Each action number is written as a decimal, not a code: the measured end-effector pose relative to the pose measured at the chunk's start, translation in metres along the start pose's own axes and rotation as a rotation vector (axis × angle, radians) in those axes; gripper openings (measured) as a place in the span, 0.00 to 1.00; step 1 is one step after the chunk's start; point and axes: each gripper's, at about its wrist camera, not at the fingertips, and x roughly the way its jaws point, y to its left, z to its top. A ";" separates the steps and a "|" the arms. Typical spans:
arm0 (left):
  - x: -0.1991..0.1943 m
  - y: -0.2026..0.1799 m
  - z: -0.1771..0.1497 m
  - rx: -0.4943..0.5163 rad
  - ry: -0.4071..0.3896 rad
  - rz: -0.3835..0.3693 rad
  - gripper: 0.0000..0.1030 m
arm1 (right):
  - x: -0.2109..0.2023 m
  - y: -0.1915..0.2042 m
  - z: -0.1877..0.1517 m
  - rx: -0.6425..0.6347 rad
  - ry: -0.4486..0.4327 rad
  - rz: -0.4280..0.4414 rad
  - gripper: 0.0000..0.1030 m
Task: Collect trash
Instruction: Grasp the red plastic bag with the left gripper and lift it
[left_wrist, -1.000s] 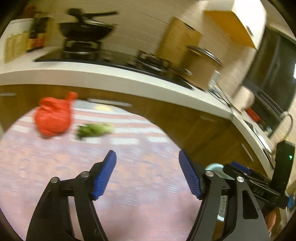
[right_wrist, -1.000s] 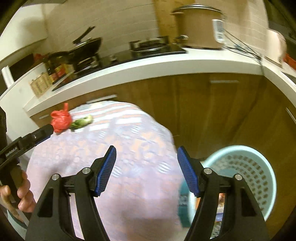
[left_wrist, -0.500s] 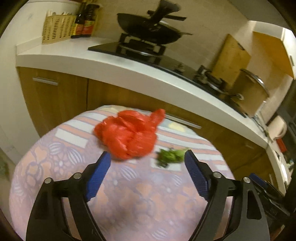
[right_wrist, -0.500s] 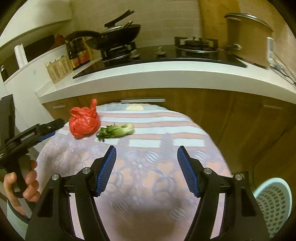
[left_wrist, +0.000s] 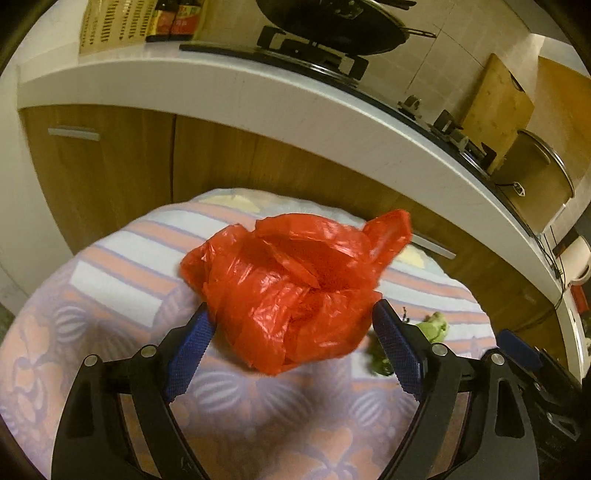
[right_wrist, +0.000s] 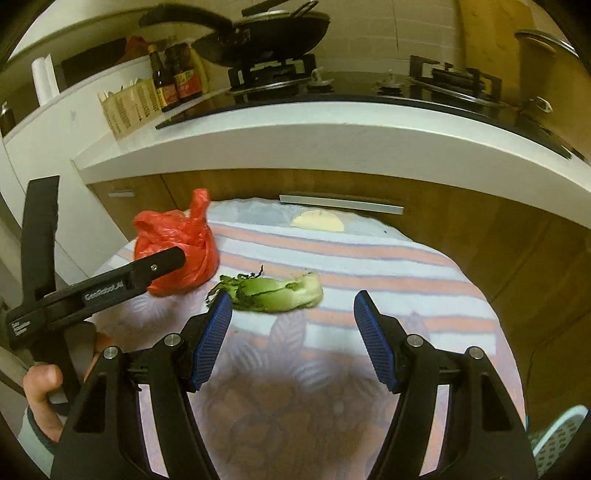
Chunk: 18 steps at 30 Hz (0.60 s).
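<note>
A crumpled red plastic bag (left_wrist: 291, 288) lies on the round patterned tablecloth (left_wrist: 110, 280). My left gripper (left_wrist: 293, 345) is open, its blue pads on either side of the bag's near end. The bag also shows in the right wrist view (right_wrist: 173, 247), with the left gripper's finger (right_wrist: 155, 266) in front of it. A green vegetable scrap (right_wrist: 277, 290) lies right of the bag, just beyond my open, empty right gripper (right_wrist: 291, 332). It shows partly behind the left gripper's right finger (left_wrist: 434, 328).
A pale yellow scrap (right_wrist: 317, 221) lies at the table's far edge. A white counter (right_wrist: 332, 147) with a wok (right_wrist: 273, 29), bottles (right_wrist: 177, 77) and wooden cabinets stands right behind the table. A light blue basket (right_wrist: 557, 439) sits low at the right.
Both grippers have moved forward over the table. The left one now has the red bag between its open fingers; the right one has come up to the vegetable scrap. The basket has slid out to the edge.
</note>
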 end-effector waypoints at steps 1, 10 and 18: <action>0.001 0.000 -0.001 0.003 -0.002 -0.002 0.78 | 0.005 0.001 0.001 -0.001 0.003 0.001 0.63; -0.003 -0.001 -0.006 0.024 -0.025 -0.092 0.48 | 0.043 -0.017 0.012 0.067 0.038 0.054 0.63; -0.025 0.017 -0.002 -0.032 -0.109 -0.090 0.48 | 0.056 -0.013 0.005 0.082 0.116 0.182 0.64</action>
